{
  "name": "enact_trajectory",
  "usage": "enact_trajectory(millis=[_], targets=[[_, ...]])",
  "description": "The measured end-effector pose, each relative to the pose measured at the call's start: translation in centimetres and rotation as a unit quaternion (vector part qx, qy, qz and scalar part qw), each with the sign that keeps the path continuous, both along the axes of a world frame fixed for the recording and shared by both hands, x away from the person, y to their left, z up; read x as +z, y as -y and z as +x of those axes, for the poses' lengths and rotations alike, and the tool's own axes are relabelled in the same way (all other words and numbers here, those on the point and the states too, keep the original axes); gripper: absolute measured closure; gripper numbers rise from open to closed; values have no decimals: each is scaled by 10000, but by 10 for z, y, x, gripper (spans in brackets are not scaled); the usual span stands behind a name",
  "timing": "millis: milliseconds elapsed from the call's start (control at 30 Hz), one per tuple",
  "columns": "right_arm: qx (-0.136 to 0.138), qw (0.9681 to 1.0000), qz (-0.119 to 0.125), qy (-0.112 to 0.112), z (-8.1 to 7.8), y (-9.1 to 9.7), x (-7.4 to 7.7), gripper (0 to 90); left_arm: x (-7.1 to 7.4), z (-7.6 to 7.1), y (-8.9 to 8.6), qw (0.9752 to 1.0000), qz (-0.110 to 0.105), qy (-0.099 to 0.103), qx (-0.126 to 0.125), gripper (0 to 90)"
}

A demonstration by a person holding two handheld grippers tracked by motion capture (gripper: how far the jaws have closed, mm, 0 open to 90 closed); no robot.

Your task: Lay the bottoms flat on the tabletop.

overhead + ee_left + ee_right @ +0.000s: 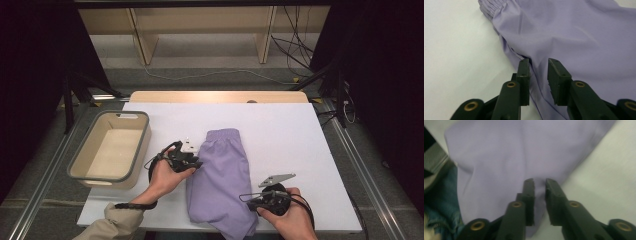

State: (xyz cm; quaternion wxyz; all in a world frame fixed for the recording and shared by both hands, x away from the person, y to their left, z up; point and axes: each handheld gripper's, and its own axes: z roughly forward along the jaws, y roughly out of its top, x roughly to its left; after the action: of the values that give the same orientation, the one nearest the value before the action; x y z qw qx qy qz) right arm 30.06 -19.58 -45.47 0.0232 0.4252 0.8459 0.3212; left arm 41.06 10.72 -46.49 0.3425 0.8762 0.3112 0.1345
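A folded lilac garment [222, 175] with an elastic waistband at its far end lies on the white table cover [295, 135], its near end hanging over the front edge. My left gripper [197, 162] rests at the garment's left edge, about halfway along. In the left gripper view the jaws of that gripper [539, 62] stand apart over the cloth's edge [574, 37], with no pad pressing on it. My right gripper [245, 198] sits at the garment's near right corner. Its jaws [539, 181] show a narrow gap above the lilac cloth [511, 157], which lies loose.
A beige basket with a grey rim [80, 162] stands empty at the table's left. Black stand legs [67, 100] and cables flank the table, and a wooden shelf [200, 25] is behind it. Blue denim [441, 202] shows beyond the front edge.
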Motion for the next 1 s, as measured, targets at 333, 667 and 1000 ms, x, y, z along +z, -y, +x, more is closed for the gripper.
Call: enact_trajectory(millis=[333, 667, 1000], targets=[[107, 9994, 85, 329, 22, -27, 2, 619, -8, -26, -25, 9996, 64, -288, -52, 673], [296, 9990, 120, 305, 34, -54, -3, 594, -17, -24, -21, 9988, 145, -473, 6, 660], [272, 9990, 174, 300, 36, -57, -5, 577, -17, -27, -17, 9985, 153, -529, -79, 799]])
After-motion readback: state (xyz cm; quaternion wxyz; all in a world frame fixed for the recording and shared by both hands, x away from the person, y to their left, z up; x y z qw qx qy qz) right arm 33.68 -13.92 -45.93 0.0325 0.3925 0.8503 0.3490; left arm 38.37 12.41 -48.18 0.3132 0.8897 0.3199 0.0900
